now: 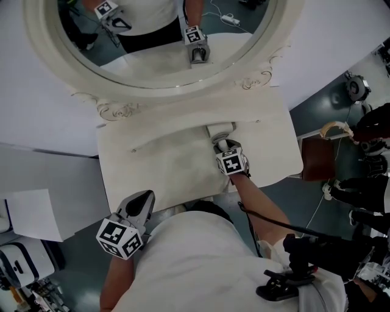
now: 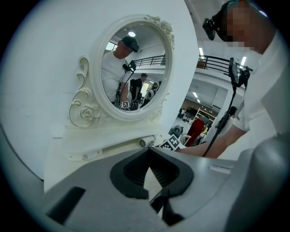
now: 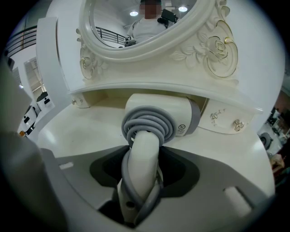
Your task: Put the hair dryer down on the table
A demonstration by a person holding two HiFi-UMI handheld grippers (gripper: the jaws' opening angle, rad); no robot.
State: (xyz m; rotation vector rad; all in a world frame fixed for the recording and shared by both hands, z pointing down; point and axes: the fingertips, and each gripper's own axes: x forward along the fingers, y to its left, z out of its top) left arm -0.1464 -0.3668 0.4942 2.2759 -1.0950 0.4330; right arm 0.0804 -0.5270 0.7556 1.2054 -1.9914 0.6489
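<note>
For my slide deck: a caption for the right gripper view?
Right gripper holds the hair dryer by its cord-wrapped handle at the cream table, mirror behind.

Soft, even light from ceiling lamps (image 3: 182,8), with faint shadows on the white bench (image 1: 170,164). The 2 gripper views bend round, with dark corners.

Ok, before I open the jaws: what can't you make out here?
Whether it touches down: in the right gripper view the hair dryer hides its own underside, so contact with the table is unclear.
Its handle: in the head view the right gripper covers it; only the barrel end shows.
Print on the barrel's label: too small to read.
</note>
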